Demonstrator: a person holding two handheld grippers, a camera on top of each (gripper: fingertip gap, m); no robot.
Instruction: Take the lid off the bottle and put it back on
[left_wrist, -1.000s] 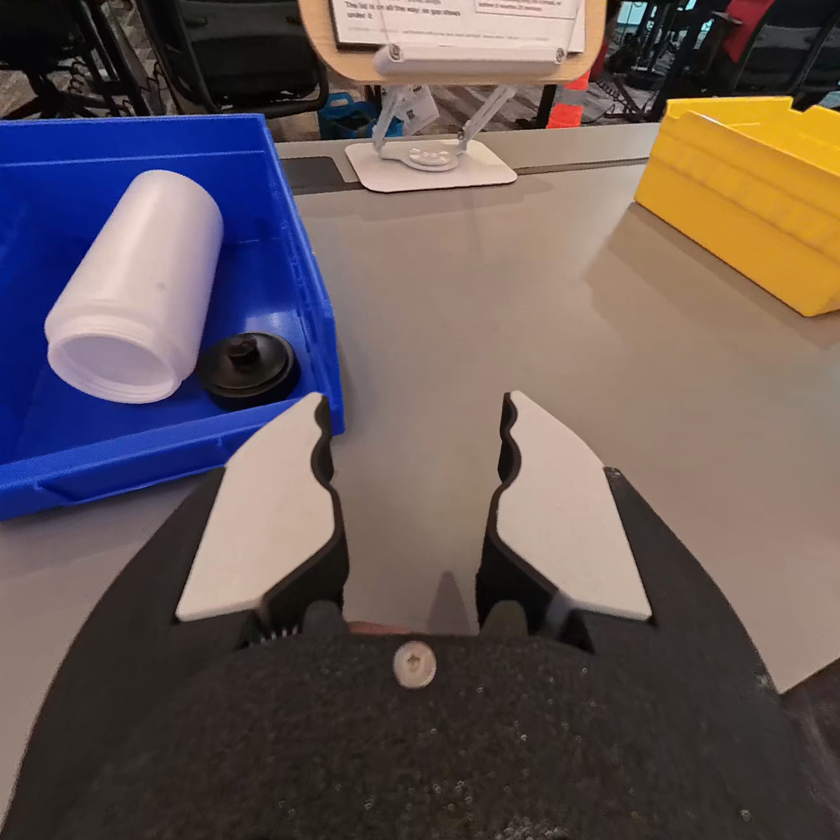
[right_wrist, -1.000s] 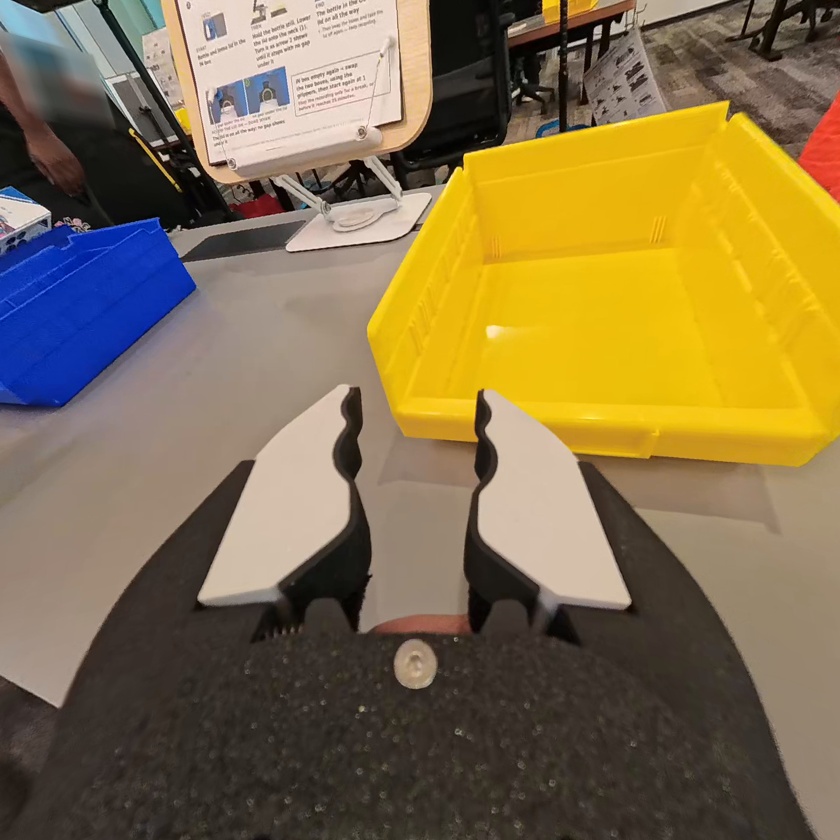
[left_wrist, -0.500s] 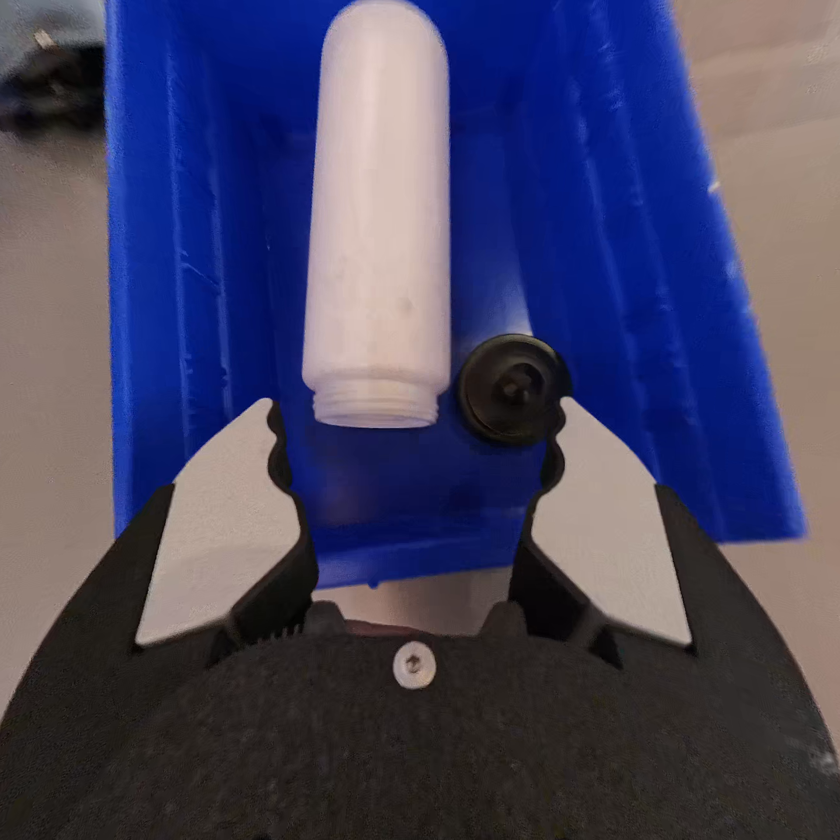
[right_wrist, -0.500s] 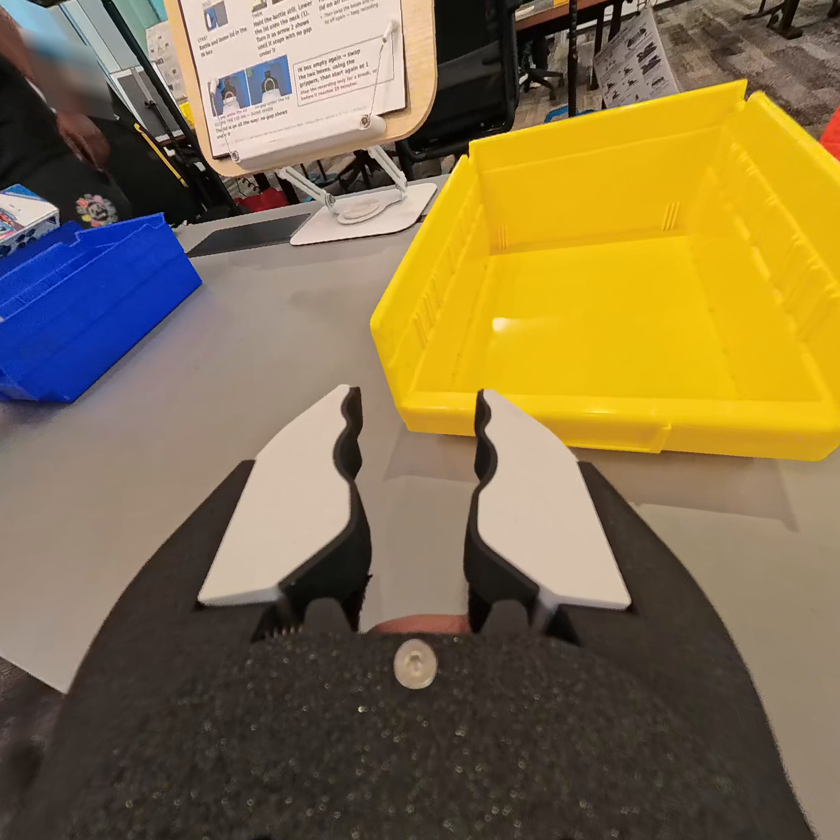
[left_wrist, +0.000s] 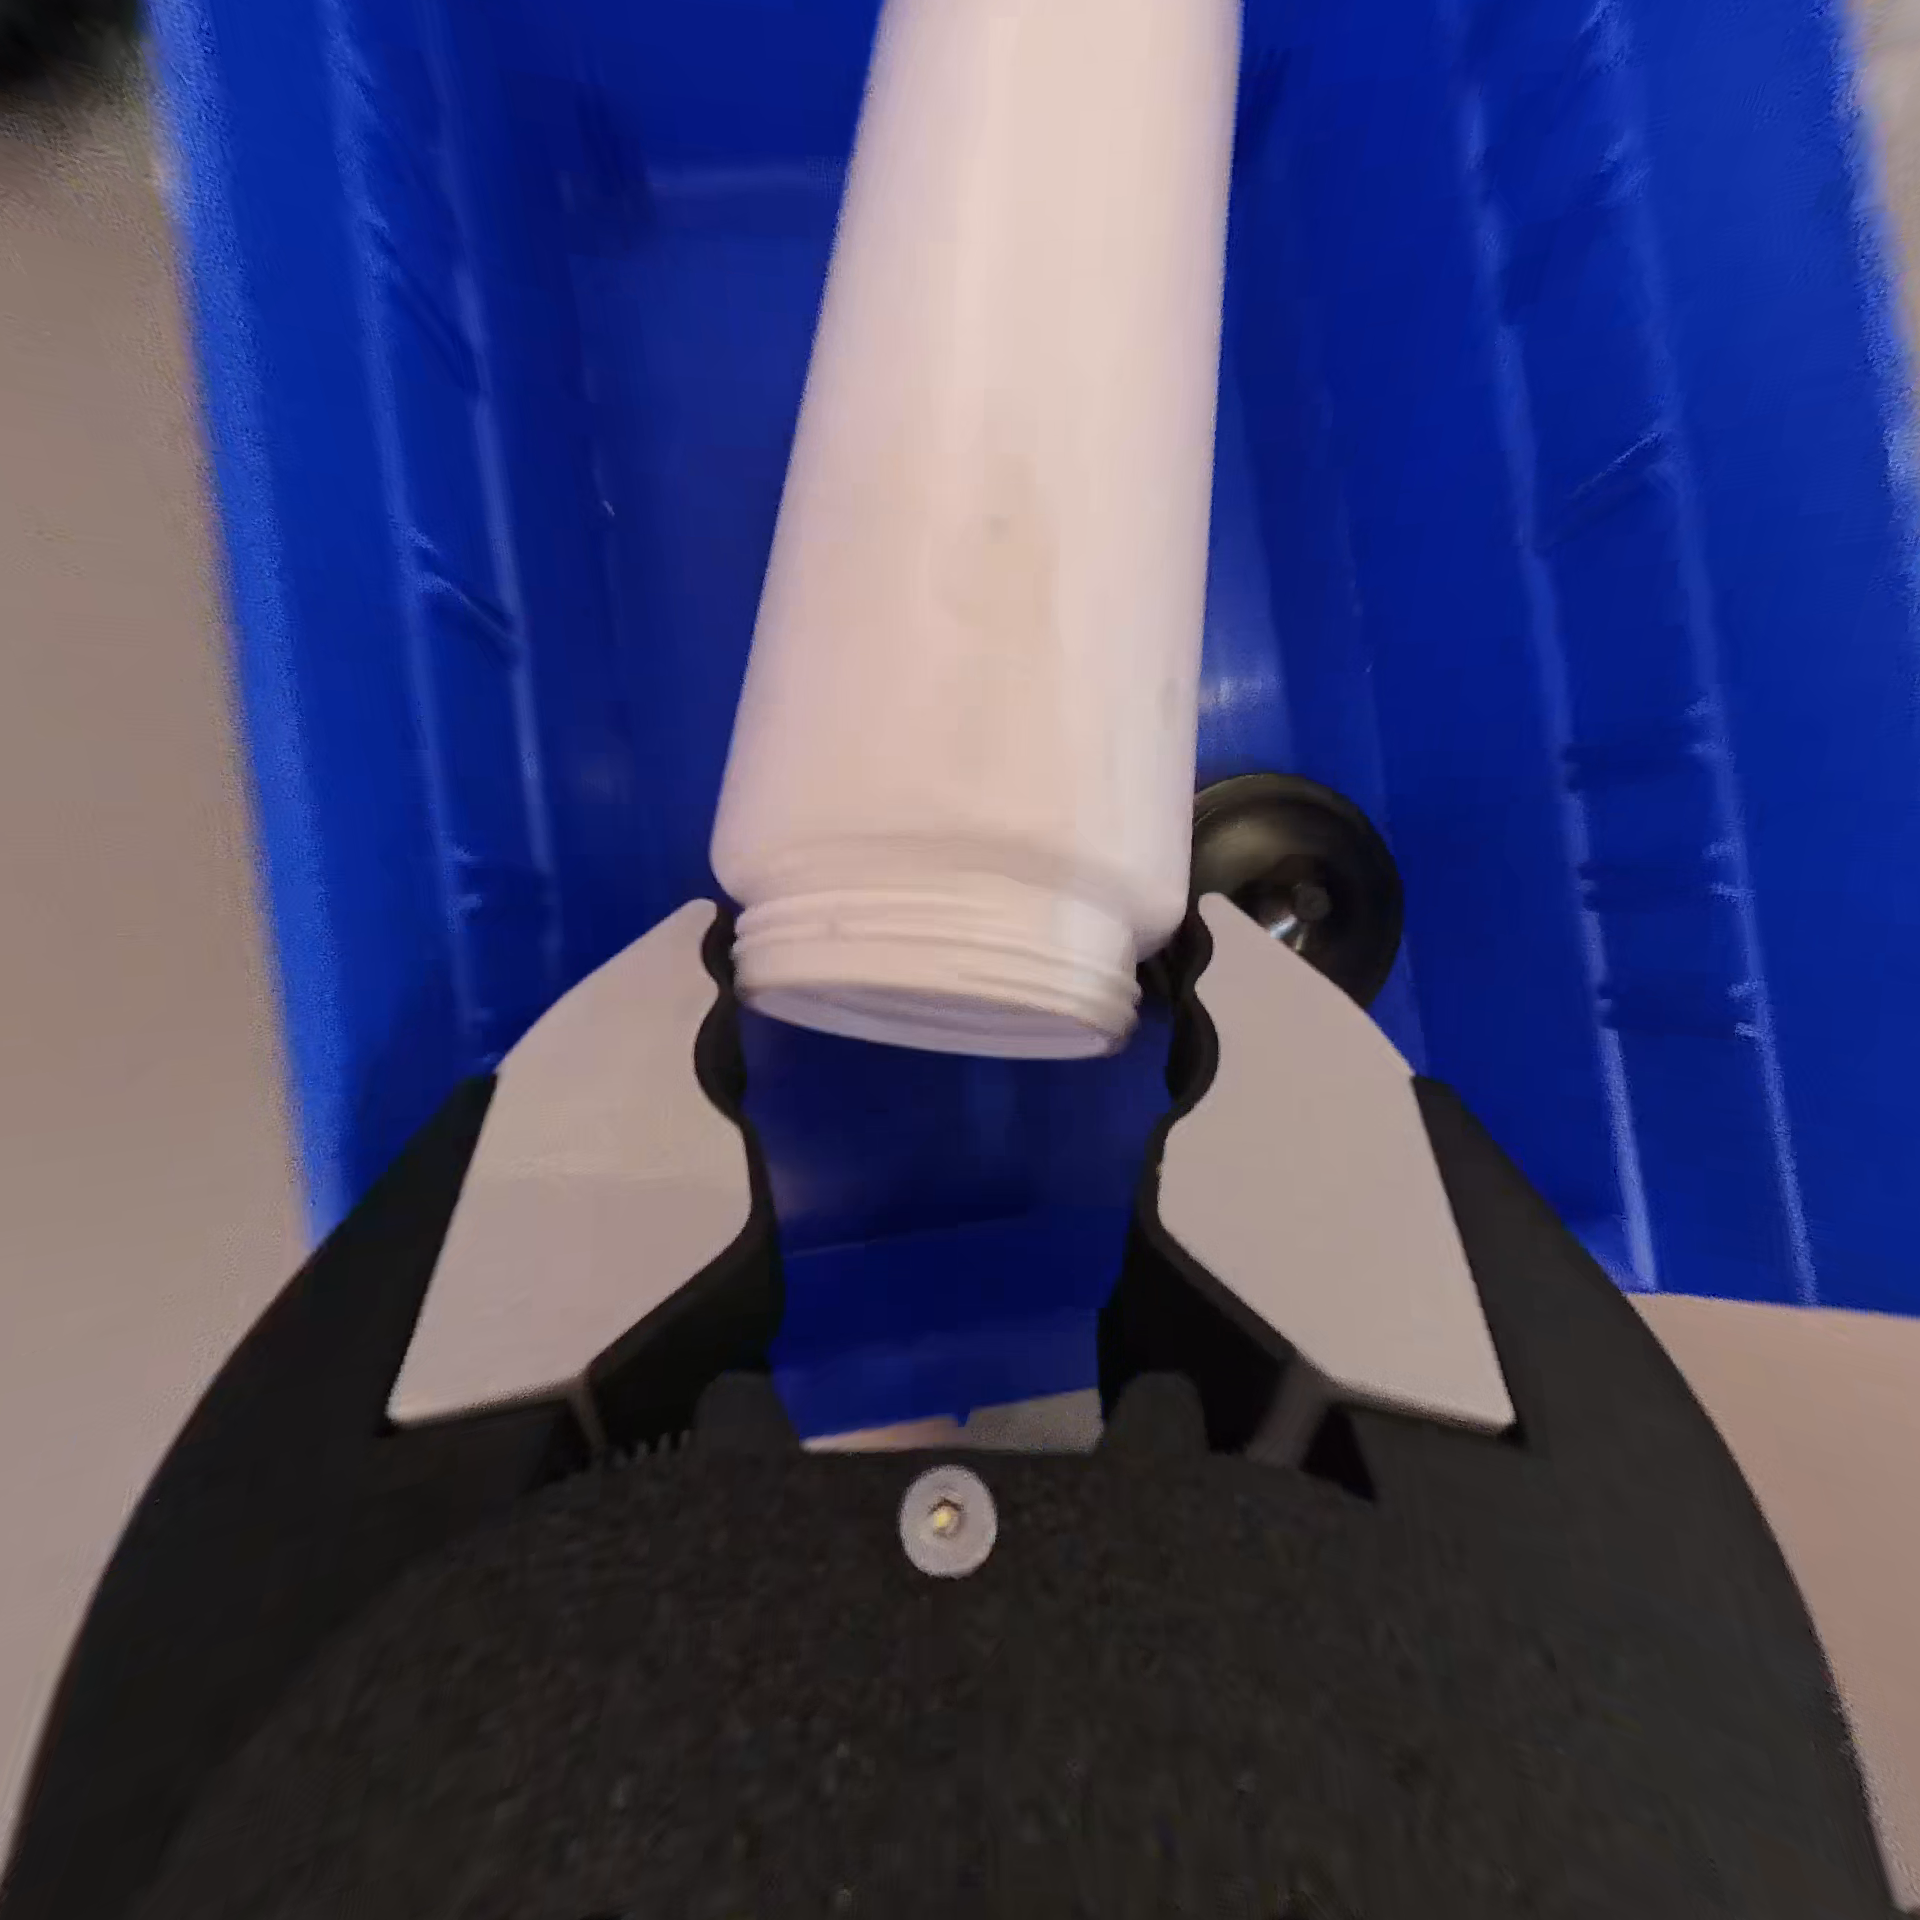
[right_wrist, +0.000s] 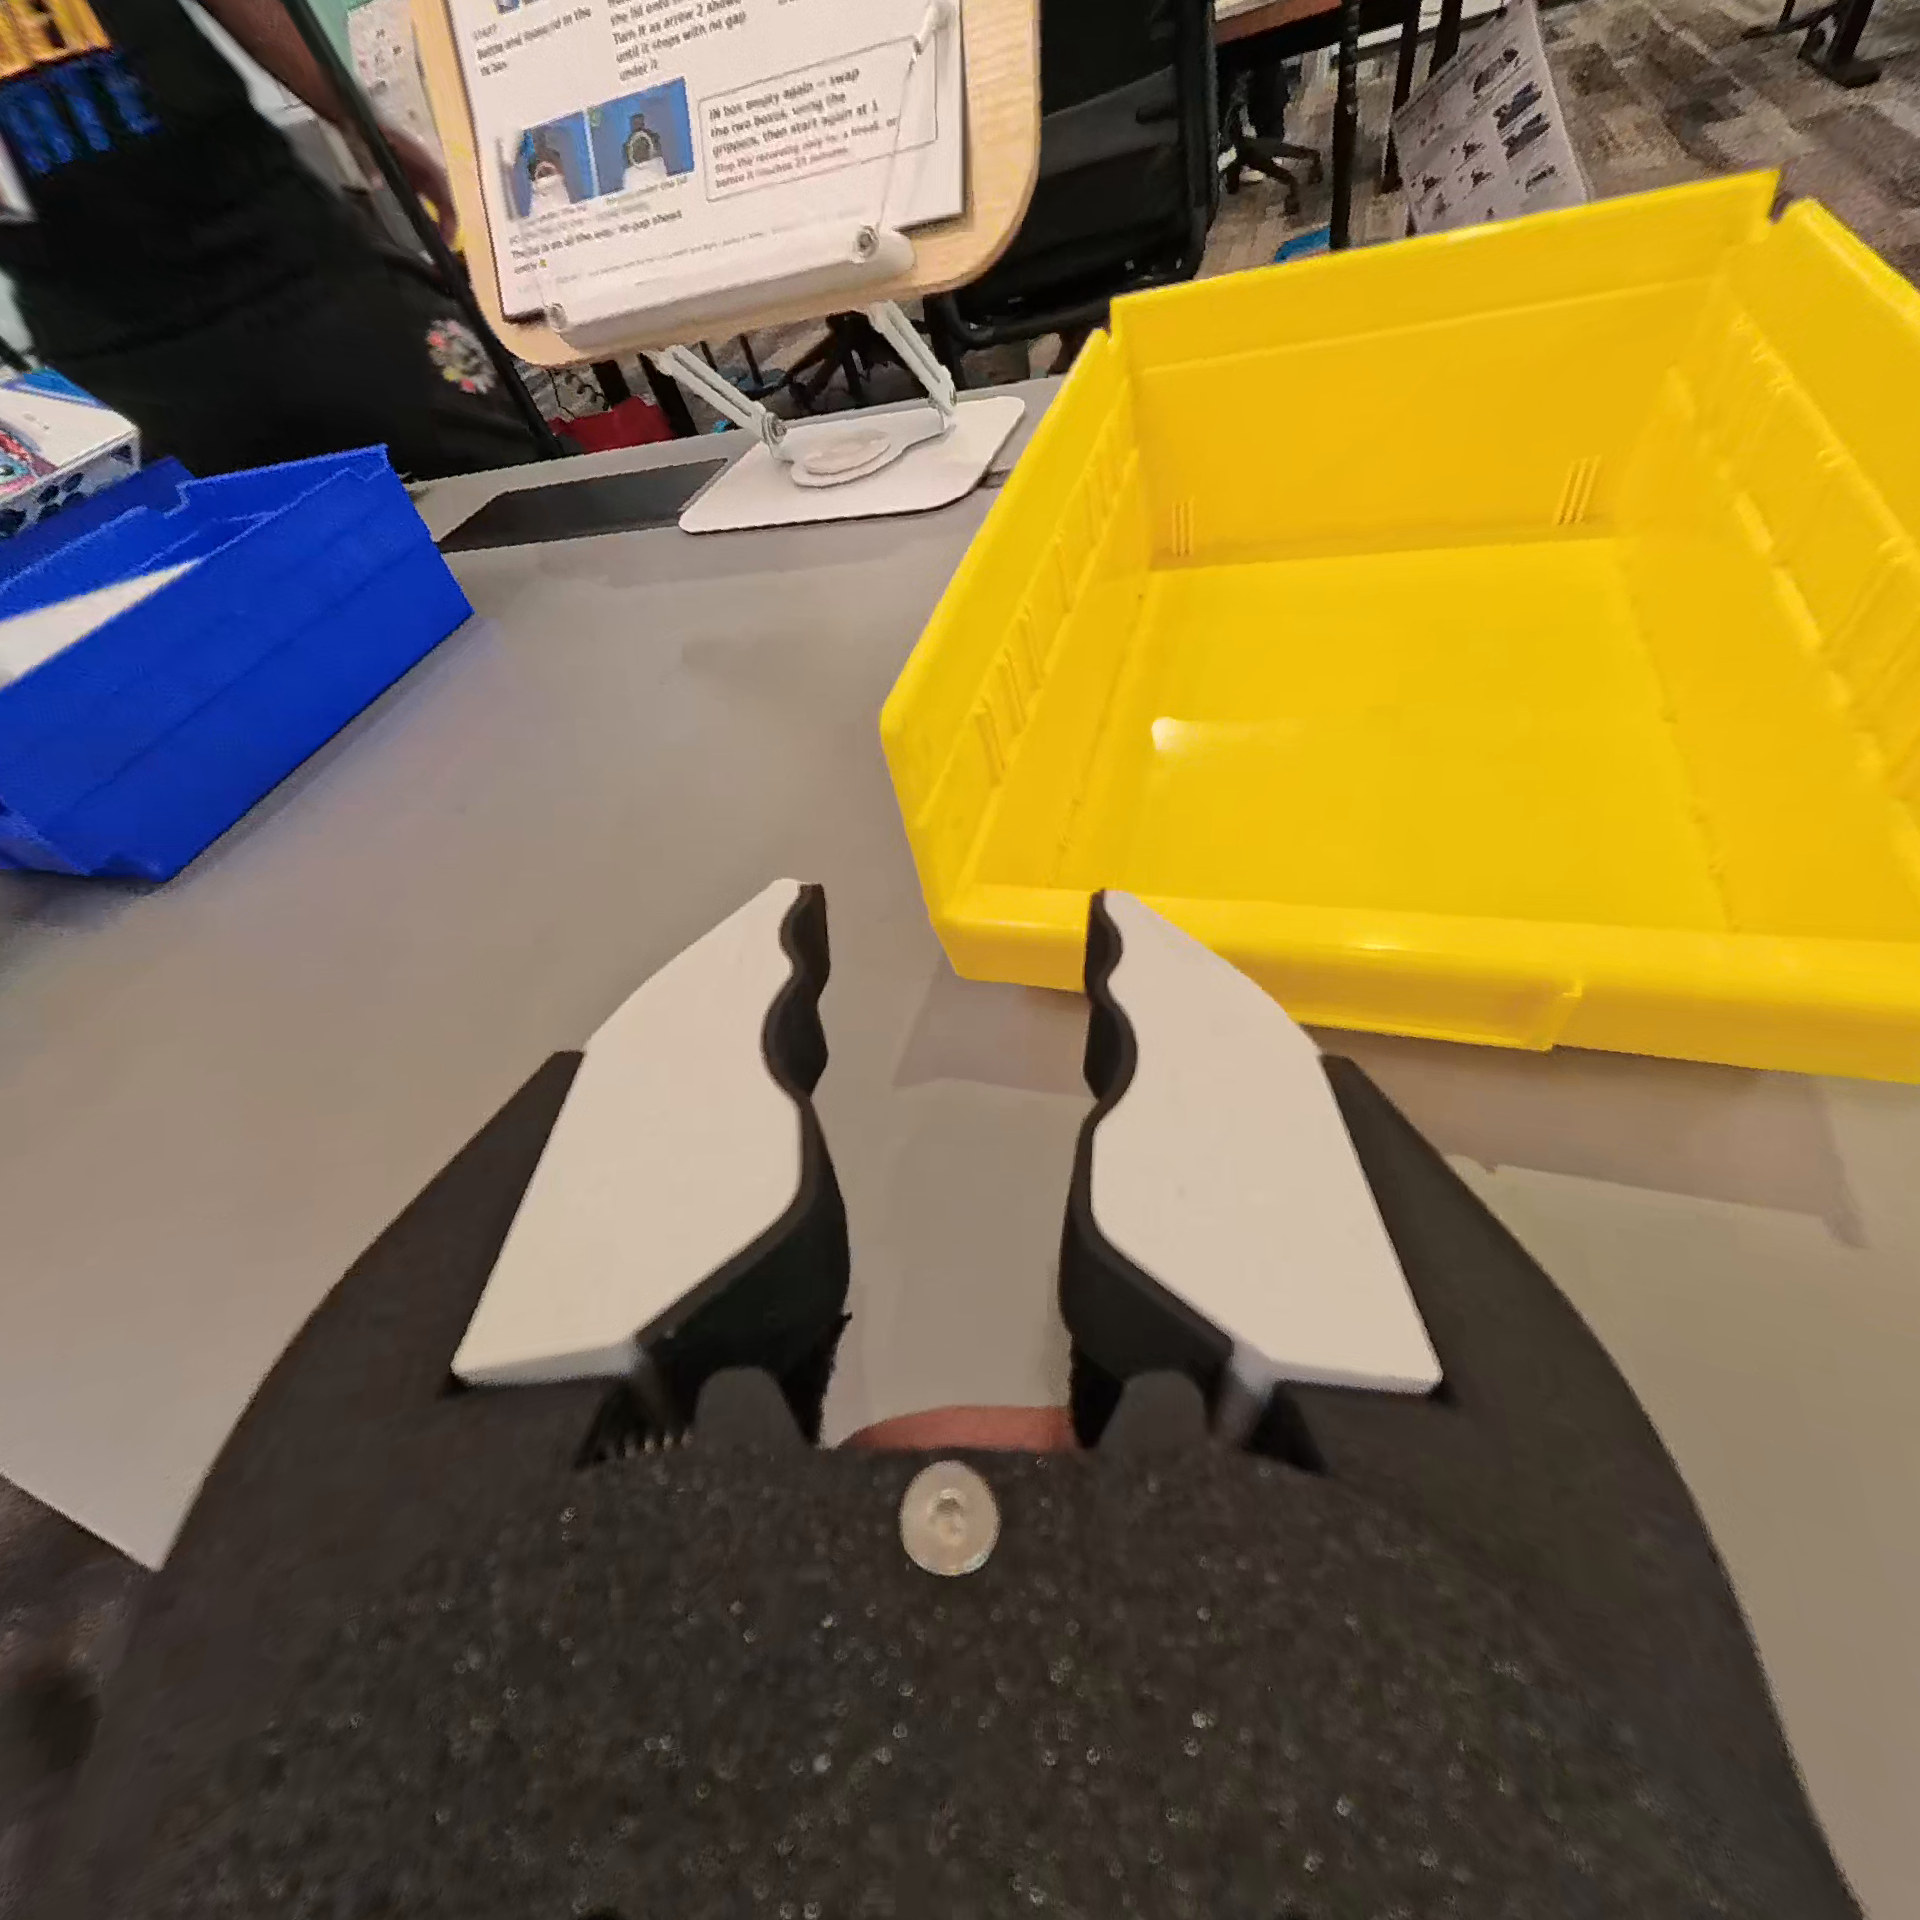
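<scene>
- My left tongs, spread wide, had dropped into the blue bin, tips now flanking the bottle neck at frame centre.
- The lid lay off, centre-right beside it.
- My right tongs stayed spread over the bench.

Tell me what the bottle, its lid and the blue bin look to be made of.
Bottle: looks like matte, milky white plastic, judging by its moulded screw threads and dull surface. Lid: probably black plastic, slightly glossy; partly hidden, so unsure. Blue bin: rigid moulded plastic with a slight sheen, shown by its ribbed walls.
</scene>
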